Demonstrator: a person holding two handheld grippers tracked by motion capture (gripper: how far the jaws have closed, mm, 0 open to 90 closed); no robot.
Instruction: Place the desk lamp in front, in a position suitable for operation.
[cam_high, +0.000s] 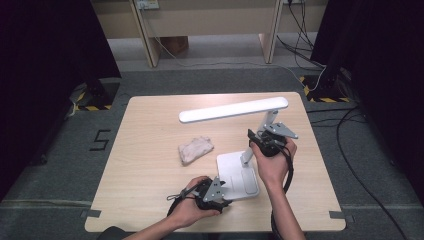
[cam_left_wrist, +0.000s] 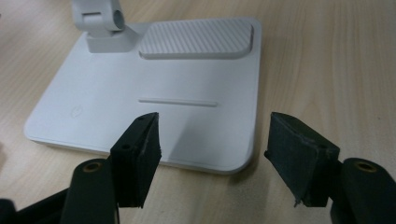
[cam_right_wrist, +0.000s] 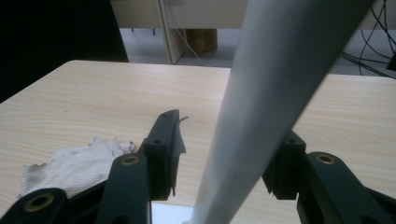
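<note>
Lamp arm (cam_right_wrist: 261, 107) between spread right tool (cam_right_wrist: 224, 154), contact unclear, left tool (cam_left_wrist: 215, 158) spread near base (cam_left_wrist: 140, 88).

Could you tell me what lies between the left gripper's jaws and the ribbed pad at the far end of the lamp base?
Only the lamp base's smooth white top with one thin slot, short of the ribbed pad, in the left gripper view.

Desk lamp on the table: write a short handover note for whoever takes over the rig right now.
Left gripper: open, jaws wide, at the near edge of the lamp base, holding nothing.
Right gripper: jaws either side of the lamp's upright arm; there is a gap on the left side, so it looks released.
Lamp stands on the table, head level. Crumpled cloth lies left of the base, untouched.
Left to do, probably: take the cloth and wipe the lamp.
</note>
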